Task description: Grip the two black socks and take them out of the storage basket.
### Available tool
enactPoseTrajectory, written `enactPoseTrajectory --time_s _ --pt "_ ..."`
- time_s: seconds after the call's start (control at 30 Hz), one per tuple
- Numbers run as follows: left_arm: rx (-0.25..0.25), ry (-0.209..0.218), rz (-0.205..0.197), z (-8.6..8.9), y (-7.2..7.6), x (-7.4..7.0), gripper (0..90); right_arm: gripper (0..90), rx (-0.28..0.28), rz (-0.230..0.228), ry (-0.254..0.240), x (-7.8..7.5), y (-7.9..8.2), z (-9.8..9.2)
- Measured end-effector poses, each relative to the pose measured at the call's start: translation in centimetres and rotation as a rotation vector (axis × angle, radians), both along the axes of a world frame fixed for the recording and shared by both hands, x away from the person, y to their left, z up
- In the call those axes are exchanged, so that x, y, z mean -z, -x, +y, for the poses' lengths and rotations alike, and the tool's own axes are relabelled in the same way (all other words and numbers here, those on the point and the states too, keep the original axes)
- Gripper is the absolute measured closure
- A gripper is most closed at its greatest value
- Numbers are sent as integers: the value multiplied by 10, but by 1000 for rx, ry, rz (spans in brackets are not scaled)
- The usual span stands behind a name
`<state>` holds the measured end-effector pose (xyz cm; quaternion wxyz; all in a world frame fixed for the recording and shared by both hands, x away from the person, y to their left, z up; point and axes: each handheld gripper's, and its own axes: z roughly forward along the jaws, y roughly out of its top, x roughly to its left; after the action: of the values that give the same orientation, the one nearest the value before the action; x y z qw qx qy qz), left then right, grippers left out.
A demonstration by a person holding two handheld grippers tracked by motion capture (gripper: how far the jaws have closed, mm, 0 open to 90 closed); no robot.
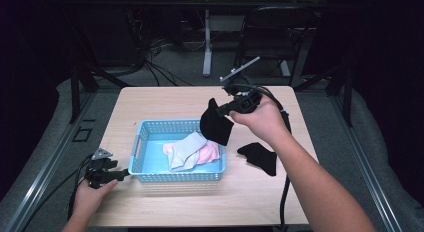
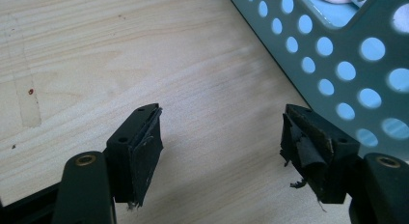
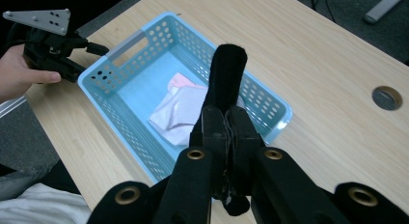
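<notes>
Black sock (image 1: 216, 126), pinched by the right gripper (image 1: 223, 110), hangs in the air over the right end of the blue basket (image 1: 140, 142). Its long axis runs roughly up and down in the high view, the broad end dropping toward the basket's right rim; in the right gripper view it stands straight out from the closed fingers (image 3: 214, 125), its rounded tip pointing across the basket.

Going by size: the bench (image 1: 165, 99) is a pale wood top with a cable hole (image 3: 386, 97) near one corner. Its far half lies bare, and so does a strip along the near edge in front of the basket. The basket sits left of centre, long sides parallel to the bench's front edge, walls perforated, a slot handle at its left end. Inside, a grey sock (image 1: 184, 151) and a pink sock (image 1: 209, 152) lie crumpled toward the right half, while the left half of the floor is bare. A second black sock (image 1: 260, 157) lies flat on the bench just right of the basket, apart from it, under the person's right forearm.

The left gripper (image 1: 120, 175) rests low by the basket's near-left corner, close to the bench's left edge. Its fingers (image 2: 144, 151) stand wide apart with nothing between them, one just beside the basket wall.
</notes>
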<state>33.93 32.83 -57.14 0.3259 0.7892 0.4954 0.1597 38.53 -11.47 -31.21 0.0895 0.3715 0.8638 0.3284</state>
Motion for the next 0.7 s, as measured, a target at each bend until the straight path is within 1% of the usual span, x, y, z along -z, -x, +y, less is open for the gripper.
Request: enactPoseTrajectory --time_s 0.03,0.07,0.1,0.13,0.17,0.2,0.23,0.27,0.3,0.33,0.4,0.5,0.53,0.6,0.63,0.67,0.7 --pt "-1 0 0 0 0 0 306 880 19 -1 -2 0 1 -9" --pt "-1 0 0 0 0 0 307 880 19 -1 -2 0 1 -9" --pt "-2 0 0 0 0 0 307 880 25 -4 -4 1 1 -13" --pt "-2 0 0 0 0 0 306 880 41 -5 -8 1 2 -22" --pt "-2 0 0 0 0 0 306 880 41 -5 -8 1 2 -22" --pt "-3 0 0 0 0 0 306 880 55 -6 -12 2 3 -31" --pt "-3 0 0 0 0 0 306 880 55 -6 -12 2 3 -31" --pt "-2 -1 0 0 0 0 306 880 67 -4 -13 3 4 -35" --pt "-2 -1 1 0 0 1 306 880 84 -1 -12 6 5 -44" --pt "-2 -1 1 0 0 1 306 880 84 -1 -12 6 5 -44" --pt "-2 -2 2 0 0 1 307 880 105 8 -19 9 5 -51" --pt "0 -4 2 0 0 1 306 880 125 17 -14 15 6 -61" --pt "0 -5 3 0 0 1 306 880 139 19 -15 20 6 -66" --pt "0 -6 3 0 0 1 306 880 148 26 -11 25 6 -71" --pt "0 -6 3 0 0 1 306 880 148 26 -11 25 6 -71" --pt "-1 -7 5 -1 0 1 306 880 153 38 -10 30 6 -74" --pt "-1 -7 5 -1 0 1 306 880 153 38 -10 30 6 -74"
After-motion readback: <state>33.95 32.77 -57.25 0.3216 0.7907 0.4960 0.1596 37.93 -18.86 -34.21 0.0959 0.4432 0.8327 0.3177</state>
